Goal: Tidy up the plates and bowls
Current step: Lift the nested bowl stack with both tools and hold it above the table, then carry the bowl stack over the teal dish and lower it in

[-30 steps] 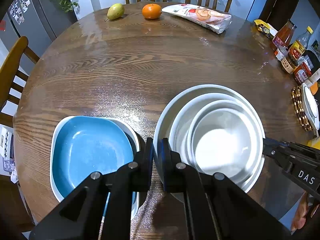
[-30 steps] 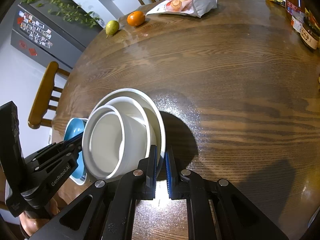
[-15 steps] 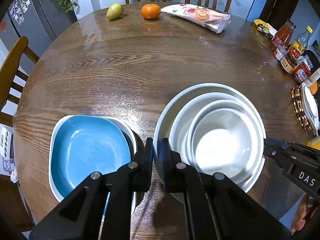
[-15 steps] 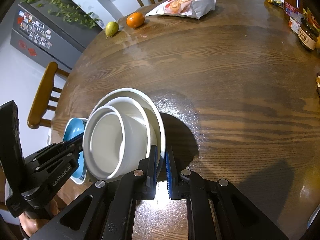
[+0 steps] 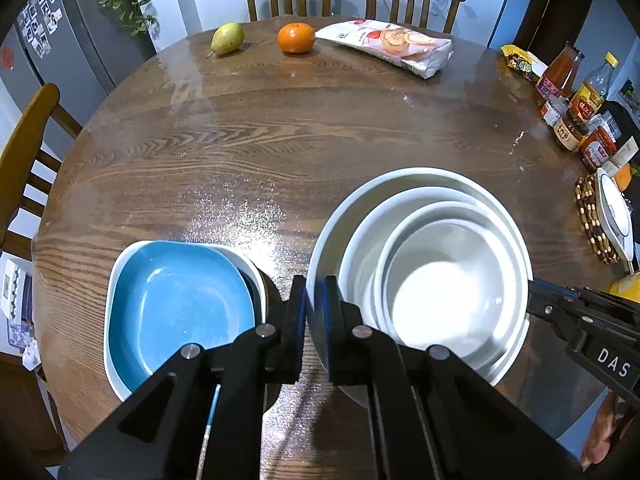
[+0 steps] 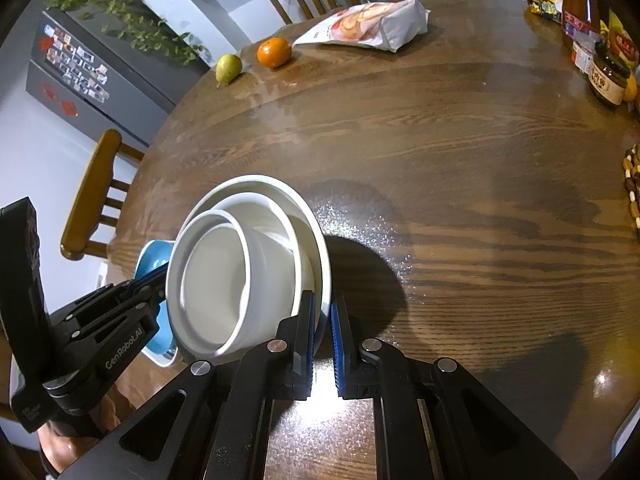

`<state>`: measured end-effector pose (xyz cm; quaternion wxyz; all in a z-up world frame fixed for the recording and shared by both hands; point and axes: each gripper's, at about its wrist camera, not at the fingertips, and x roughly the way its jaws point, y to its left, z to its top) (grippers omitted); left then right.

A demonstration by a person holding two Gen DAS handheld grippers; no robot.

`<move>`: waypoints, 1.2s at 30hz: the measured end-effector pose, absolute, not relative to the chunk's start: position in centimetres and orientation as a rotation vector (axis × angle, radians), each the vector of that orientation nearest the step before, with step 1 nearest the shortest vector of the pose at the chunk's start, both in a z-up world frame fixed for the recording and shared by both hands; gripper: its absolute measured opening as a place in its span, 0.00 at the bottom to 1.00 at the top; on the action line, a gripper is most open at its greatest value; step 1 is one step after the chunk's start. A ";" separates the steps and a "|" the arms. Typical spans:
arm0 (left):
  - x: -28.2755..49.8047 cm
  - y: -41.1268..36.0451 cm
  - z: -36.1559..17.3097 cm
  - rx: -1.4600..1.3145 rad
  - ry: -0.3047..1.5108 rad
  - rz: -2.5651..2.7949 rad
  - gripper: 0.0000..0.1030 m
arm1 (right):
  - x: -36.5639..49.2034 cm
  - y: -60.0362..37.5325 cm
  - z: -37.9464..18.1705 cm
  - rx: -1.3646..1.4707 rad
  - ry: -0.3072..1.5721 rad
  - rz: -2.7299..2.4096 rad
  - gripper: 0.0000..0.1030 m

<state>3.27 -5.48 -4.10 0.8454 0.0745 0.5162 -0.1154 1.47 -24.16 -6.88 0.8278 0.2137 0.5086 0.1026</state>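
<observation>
Round wooden surface (image 5: 280, 140) carries the crockery at its near edge. White nested bowls (image 5: 440, 280), largest outermost, are pinched at opposite rims by both tools, probably to share the stack's weight: left tool (image 5: 315, 312) and right tool (image 6: 323, 332), each nearly closed on the outer rim. Blue plate (image 5: 180, 304) lies just beside, in a white dish.

R gripper (image 6: 323, 332) fingers clamp outer bowl (image 6: 316, 236) rim; L gripper (image 6: 154, 280) opposite side.
</observation>
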 end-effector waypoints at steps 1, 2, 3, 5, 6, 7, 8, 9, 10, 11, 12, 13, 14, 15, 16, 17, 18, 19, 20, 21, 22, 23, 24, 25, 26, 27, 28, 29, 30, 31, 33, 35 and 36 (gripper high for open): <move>3.1 -5.6 -3.9 0.159 1.084 -0.244 0.03 | 1.3 -24.2 -6.7 0.453 1.075 0.217 0.11; 3.0 -5.7 -3.7 0.161 1.078 -0.243 0.03 | 1.1 -24.3 -6.5 0.452 1.071 0.217 0.11; 2.8 -5.8 -3.6 0.163 1.073 -0.242 0.03 | 1.0 -24.4 -6.4 0.453 1.066 0.217 0.11; 2.4 -6.0 -3.2 0.166 1.062 -0.240 0.03 | 0.5 -24.6 -6.1 0.452 1.056 0.217 0.11; 2.2 -6.0 -3.1 0.166 1.057 -0.238 0.03 | 0.3 -24.8 -5.9 0.451 1.050 0.220 0.11; 2.0 -6.1 -2.9 0.168 1.053 -0.236 0.03 | 0.1 -24.9 -5.7 0.450 1.046 0.223 0.11; 1.8 -6.1 -2.8 0.169 1.049 -0.233 0.03 | -0.1 -25.0 -5.6 0.450 1.042 0.225 0.11; 1.6 -6.2 -2.6 0.169 1.044 -0.230 0.03 | -0.2 -24.9 -5.5 0.449 1.039 0.226 0.11; 1.4 -6.2 -2.4 0.169 1.039 -0.227 0.03 | -0.4 -25.0 -5.3 0.446 1.034 0.230 0.11; 1.2 -6.3 -2.3 0.168 1.035 -0.223 0.03 | -0.6 -25.0 -5.2 0.444 1.030 0.233 0.11; 1.0 -6.4 -2.2 0.168 1.033 -0.221 0.03 | -0.8 -25.1 -5.0 0.442 1.026 0.235 0.11; 0.8 -6.4 -2.0 0.167 1.028 -0.218 0.03 | -1.0 -25.3 -4.8 0.438 1.021 0.239 0.11; 0.6 -6.5 -1.9 0.166 1.024 -0.214 0.03 | -1.2 -25.2 -4.7 0.436 1.018 0.241 0.11; 0.4 -6.5 -1.7 0.163 1.021 -0.210 0.03 | -1.4 -25.4 -4.5 0.433 1.013 0.245 0.11; 0.3 -6.5 -1.6 0.162 1.018 -0.207 0.03 | -1.6 -25.4 -4.4 0.430 1.010 0.247 0.11; 0.2 -6.6 -1.5 0.161 1.014 -0.202 0.03 | -1.6 -25.4 -4.3 0.428 1.009 0.249 0.11; 0.1 -6.7 -1.3 0.159 1.011 -0.198 0.03 | -1.7 -25.3 -4.1 0.426 1.006 0.252 0.11; 0.0 -6.6 -1.2 0.156 1.008 -0.195 0.03 | -1.8 -25.4 -3.9 0.424 1.002 0.256 0.11; 0.0 -6.6 -1.0 0.154 1.004 -0.192 0.03 | -1.8 -25.3 -3.8 0.423 1.001 0.257 0.11; -0.1 -6.6 -0.9 0.153 1.001 -0.190 0.03 | -1.8 -25.3 -3.6 0.420 0.997 0.260 0.11; -0.2 -6.6 -0.8 0.153 0.997 -0.188 0.03 | -1.8 -25.1 -3.5 0.417 0.996 0.261 0.11; -0.2 -6.6 -0.6 0.151 0.993 -0.187 0.03 | -1.8 -25.0 -3.3 0.414 0.994 0.262 0.11; -0.3 -6.5 -0.6 0.148 0.991 -0.186 0.03 | -1.8 -25.0 -3.2 0.410 0.992 0.262 0.11; -0.3 -6.4 -0.5 0.145 0.990 -0.185 0.03 | -1.7 -24.9 -3.0 0.405 0.990 0.262 0.11; -0.2 -6.2 -0.4 0.139 0.988 -0.185 0.03 | -1.7 -24.7 -2.8 0.401 0.989 0.262 0.11; -0.1 -6.0 -0.3 0.133 0.989 -0.186 0.03 | -1.6 -24.5 -2.6 0.394 0.987 0.261 0.11; -0.1 -5.7 -0.2 0.127 0.988 -0.186 0.03 | -1.6 -24.3 -2.5 0.389 0.986 0.260 0.11; 0.0 -5.5 -0.2 0.124 0.986 -0.185 0.03 | -1.6 -24.2 -2.3 0.384 0.985 0.261 0.11; 0.0 -5.2 -0.1 0.121 0.983 -0.184 0.03 | -1.5 -23.9 -2.2 0.381 0.984 0.262 0.11; 0.1 -4.9 0.0 0.121 0.981 -0.184 0.03 | -1.3 -23.5 -2.1 0.379 0.983 0.263 0.11; 0.4 -4.0 0.2 0.117 0.977 -0.181 0.03 | -1.1 -22.8 -1.9 0.373 0.979 0.265 0.11; 0.6 -2.7 0.4 0.116 0.975 -0.173 0.03 | -0.7 -21.8 -1.7 0.372 0.978 0.270 0.11; 0.8 -2.0 0.6 0.116 0.974 -0.166 0.03 | -0.5 -21.1 -1.5 0.369 0.979 0.274 0.11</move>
